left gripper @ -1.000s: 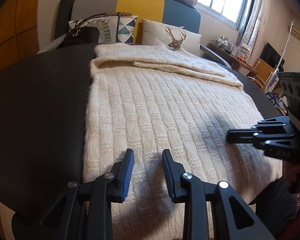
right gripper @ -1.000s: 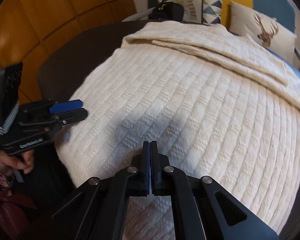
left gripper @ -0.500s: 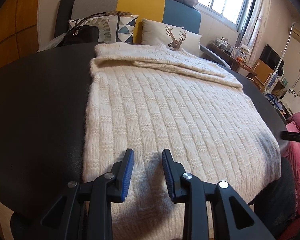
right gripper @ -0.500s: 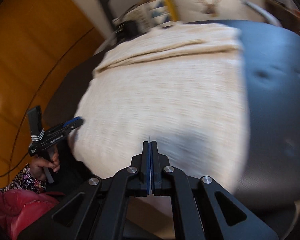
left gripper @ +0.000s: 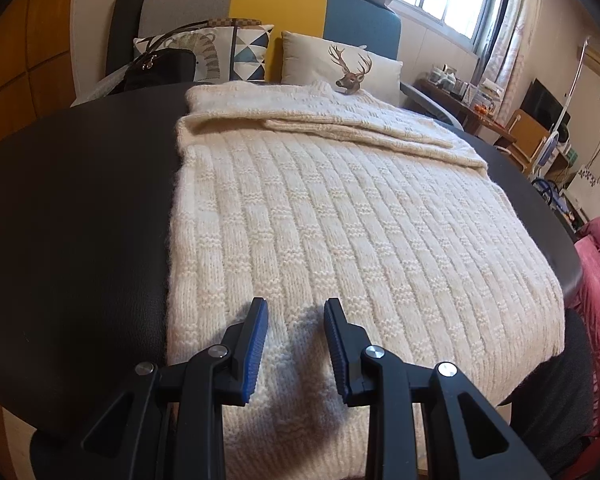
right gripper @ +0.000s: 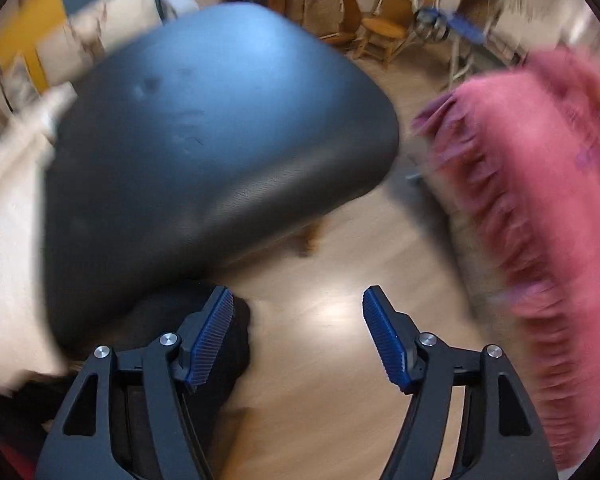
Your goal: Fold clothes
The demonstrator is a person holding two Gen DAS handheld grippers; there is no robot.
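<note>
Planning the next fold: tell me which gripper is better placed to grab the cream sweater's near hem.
Left. The left gripper hangs over the cream sweater hem, jaws apart. The right gripper, opening, faces floor beside pink fabric.

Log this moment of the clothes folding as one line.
cream sweater: flat on black table | left gripper: open above its near edge | right gripper: opening, empty, beside pink garment

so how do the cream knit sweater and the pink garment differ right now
The cream knit sweater lies flat on the dark table, its top part folded over; the pink garment sits bunched beside the table, off it. The sweater has a ribbed block pattern; the pink one shows a fringed edge. Neither is held by a gripper.
</note>
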